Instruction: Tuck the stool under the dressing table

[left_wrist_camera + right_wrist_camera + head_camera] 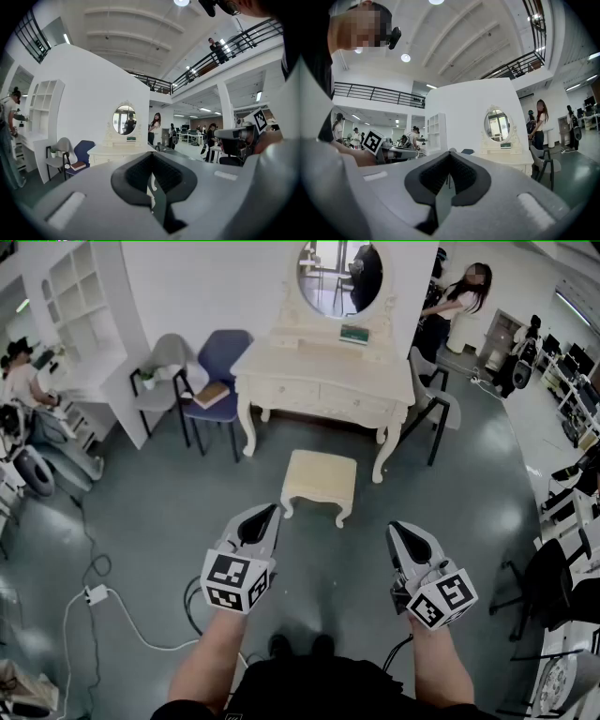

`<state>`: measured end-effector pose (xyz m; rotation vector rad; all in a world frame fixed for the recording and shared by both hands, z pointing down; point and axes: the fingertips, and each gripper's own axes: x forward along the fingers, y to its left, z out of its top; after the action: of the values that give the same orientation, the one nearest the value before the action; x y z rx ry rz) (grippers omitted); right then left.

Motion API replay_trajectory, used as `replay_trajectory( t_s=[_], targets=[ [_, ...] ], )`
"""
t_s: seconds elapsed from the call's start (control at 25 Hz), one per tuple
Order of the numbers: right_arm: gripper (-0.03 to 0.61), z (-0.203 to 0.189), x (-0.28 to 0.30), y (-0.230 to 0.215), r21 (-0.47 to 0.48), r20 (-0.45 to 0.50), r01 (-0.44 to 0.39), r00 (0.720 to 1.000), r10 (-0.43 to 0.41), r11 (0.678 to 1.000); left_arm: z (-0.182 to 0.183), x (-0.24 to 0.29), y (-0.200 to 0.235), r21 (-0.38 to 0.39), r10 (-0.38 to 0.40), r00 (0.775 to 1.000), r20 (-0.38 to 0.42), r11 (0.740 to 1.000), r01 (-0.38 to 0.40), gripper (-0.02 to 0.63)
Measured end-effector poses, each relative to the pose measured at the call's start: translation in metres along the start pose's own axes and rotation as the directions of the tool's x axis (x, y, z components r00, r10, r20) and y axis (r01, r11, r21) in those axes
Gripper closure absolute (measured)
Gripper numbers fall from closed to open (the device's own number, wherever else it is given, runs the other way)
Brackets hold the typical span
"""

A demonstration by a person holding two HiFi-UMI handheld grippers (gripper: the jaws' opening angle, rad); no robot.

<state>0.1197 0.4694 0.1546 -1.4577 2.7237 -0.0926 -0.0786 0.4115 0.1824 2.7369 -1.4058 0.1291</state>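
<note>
A cream stool point(320, 481) stands on the grey floor, out in front of the cream dressing table point(323, 374) with its oval mirror point(340, 277). In the head view my left gripper point(267, 514) and right gripper point(397, 531) are held side by side, short of the stool and apart from it. Both are shut with nothing between the jaws. In the left gripper view the left gripper point(151, 161) points level at the dressing table point(119, 151). The right gripper point(449, 161) faces the dressing table point(505, 154) too. The stool is hidden in both gripper views.
A blue chair point(217, 381) with a book and a grey chair point(160, 376) stand left of the table. A dark chair point(433, 401) sits at its right. A white cable with a plug box point(96, 594) lies on the floor at left. People stand at the far right and left.
</note>
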Motion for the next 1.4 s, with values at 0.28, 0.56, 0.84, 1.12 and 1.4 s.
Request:
replay_trajectory(
  t_s=[0.28, 0.56, 0.84, 1.12, 1.4],
  targets=[
    [0.580, 0.002, -0.007, -0.011, -0.004, 0.017, 0.017, 1.000, -0.017, 1.000, -0.004, 0.002, -0.005, 0.005, 0.010, 1.000, -0.010, 1.000, -0.010, 0.597],
    [0.577, -0.007, -0.025, -0.023, -0.071, -0.021, 0.024, 0.999, -0.025, 0.997, -0.006, 0.012, -0.025, 0.022, 0.016, 0.999, -0.028, 1.000, -0.015, 0.597],
    [0.575, -0.019, -0.036, -0.042, -0.034, -0.026, 0.004, 1.000, -0.005, 0.999, -0.017, 0.027, -0.050, 0.008, 0.021, 0.999, -0.046, 1.000, -0.020, 0.597],
    [0.557, -0.042, -0.021, -0.069, 0.061, -0.064, -0.011, 0.998, 0.015, 0.998, -0.030, 0.052, -0.045, -0.018, 0.029, 0.997, -0.069, 0.999, -0.031, 0.597],
    [0.538, -0.075, 0.032, -0.099, 0.124, -0.127, -0.010, 0.992, 0.026, 0.992, -0.057, 0.097, -0.002, -0.054, 0.033, 0.993, -0.115, 0.998, -0.040, 0.597]
  ],
)
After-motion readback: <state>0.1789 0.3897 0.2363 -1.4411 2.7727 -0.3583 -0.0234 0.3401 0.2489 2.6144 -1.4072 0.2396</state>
